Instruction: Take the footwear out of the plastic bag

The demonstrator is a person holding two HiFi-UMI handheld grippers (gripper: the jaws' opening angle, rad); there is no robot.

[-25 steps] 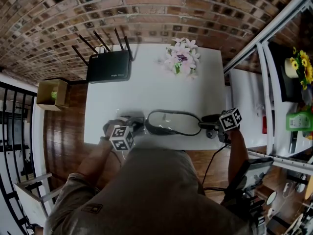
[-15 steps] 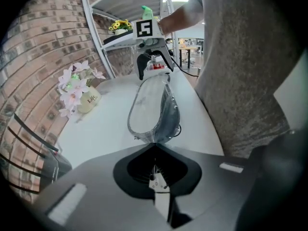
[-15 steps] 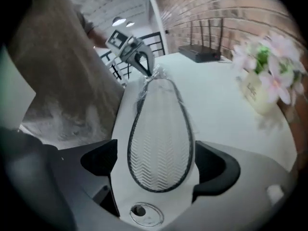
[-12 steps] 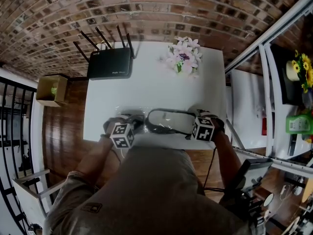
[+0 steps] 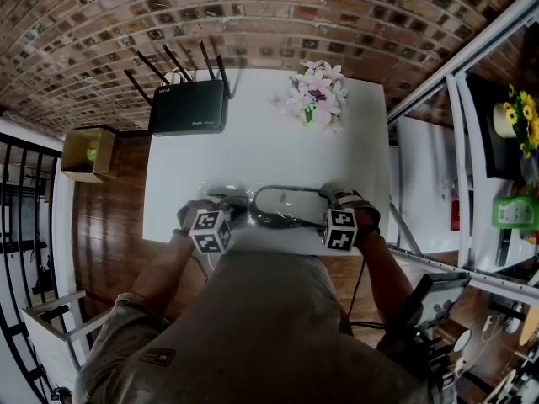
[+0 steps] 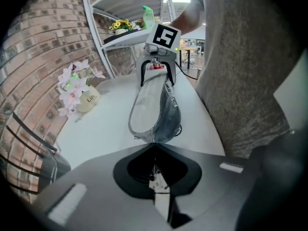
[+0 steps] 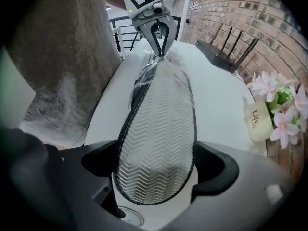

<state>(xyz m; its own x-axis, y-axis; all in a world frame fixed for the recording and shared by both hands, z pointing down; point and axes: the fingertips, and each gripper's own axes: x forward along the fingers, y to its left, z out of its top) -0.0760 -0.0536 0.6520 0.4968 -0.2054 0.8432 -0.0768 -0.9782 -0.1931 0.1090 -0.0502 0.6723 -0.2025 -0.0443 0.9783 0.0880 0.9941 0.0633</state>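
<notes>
shoe [image 5: 290,207] in plastic bag [image 5: 217,195] between two grippers
head view: it lies at the white table's [image 5: 253,141] near edge. left gripper view: left gripper [image 6: 154,146] is pinched tight on the bag's end. right gripper view: right gripper [image 7: 159,170] jaws have just been opening and straddle the sole, spread wide.
</notes>
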